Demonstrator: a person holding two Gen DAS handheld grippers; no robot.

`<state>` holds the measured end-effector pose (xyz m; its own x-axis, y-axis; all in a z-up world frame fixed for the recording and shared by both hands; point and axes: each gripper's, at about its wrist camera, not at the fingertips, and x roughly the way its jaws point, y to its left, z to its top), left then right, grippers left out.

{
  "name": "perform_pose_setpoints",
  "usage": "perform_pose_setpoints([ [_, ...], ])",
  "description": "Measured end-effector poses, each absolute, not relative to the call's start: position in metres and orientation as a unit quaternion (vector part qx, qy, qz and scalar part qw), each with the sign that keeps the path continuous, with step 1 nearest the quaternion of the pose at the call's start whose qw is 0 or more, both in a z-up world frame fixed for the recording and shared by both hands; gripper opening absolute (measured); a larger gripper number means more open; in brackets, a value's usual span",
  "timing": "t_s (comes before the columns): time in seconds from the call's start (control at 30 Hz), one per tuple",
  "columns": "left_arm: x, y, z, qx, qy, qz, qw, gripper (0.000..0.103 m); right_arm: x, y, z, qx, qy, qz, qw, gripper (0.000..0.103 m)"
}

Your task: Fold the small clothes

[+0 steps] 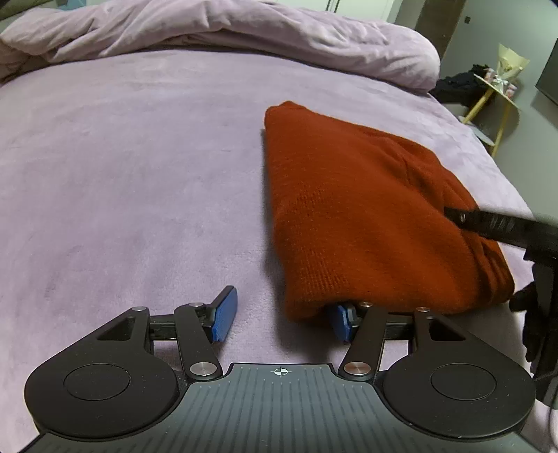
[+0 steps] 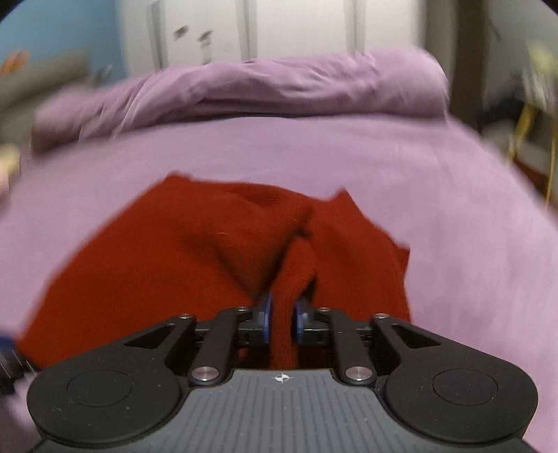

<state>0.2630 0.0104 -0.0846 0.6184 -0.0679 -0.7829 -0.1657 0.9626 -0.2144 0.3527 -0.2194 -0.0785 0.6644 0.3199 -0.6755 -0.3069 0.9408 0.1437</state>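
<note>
A rust-red knitted sweater (image 1: 352, 216) is laid on a lilac bedsheet (image 1: 132, 167) of soft, velvety nap. The knit is fine-ribbed and thick; it is folded into a rough wedge, narrow at its far corner and broad at its near edge. In the right wrist view the sweater (image 2: 195, 258) is seen bunched into a raised ridge down its middle, with a pointed flap at its far right corner.

The left gripper (image 1: 282, 319) is held with its blue-padded jaws well apart. One pad rests on bare sheet left of the sweater; the other is tucked under the sweater's near hem, and nothing is pinched between them.

The right gripper (image 2: 281, 319) is set at the sweater's near edge, with the fabric ridge running between its blue pads. The jaws stand narrowly apart, and whether the pads still press on the knit cannot be told, as the view is blurred.

Left of the sweater a wide stretch of sheet lies bare. Beyond the sweater a crumpled lilac duvet (image 1: 216, 31) is heaped along the bed's far side. Right of the sweater the bed edge falls away, and a small yellow-legged side table (image 1: 495, 94) is seen past it.
</note>
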Motion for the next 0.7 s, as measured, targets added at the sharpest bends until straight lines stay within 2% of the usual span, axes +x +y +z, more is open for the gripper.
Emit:
perform_pose_setpoints([
  [0.07,0.262,0.009,-0.084,-0.129,0.436,0.029,0.890,0.060,0.365,-0.237,-0.083,0.121,0.392,0.181,0.894,0.043],
  [0.2,0.263,0.003,-0.082,-0.114,0.436,0.028,0.892,0.060,0.388,-0.248,-0.093,0.265,0.415,0.197,0.848,0.046],
  [0.37,0.262,0.002,-0.080,-0.101,0.436,0.024,0.894,0.060,0.399,-0.236,-0.091,0.276,0.422,0.216,0.836,0.047],
  [0.4,0.261,0.003,-0.080,-0.103,0.436,0.023,0.894,0.060,0.399,-0.240,-0.092,0.290,0.420,0.214,0.833,0.050],
  [0.57,0.264,0.007,-0.082,-0.113,0.435,0.022,0.893,0.061,0.390,-0.282,-0.120,0.431,0.419,0.210,0.771,0.052],
  [0.7,0.263,0.004,-0.082,-0.105,0.436,0.022,0.894,0.061,0.393,-0.276,-0.120,0.440,0.426,0.236,0.754,0.068],
])
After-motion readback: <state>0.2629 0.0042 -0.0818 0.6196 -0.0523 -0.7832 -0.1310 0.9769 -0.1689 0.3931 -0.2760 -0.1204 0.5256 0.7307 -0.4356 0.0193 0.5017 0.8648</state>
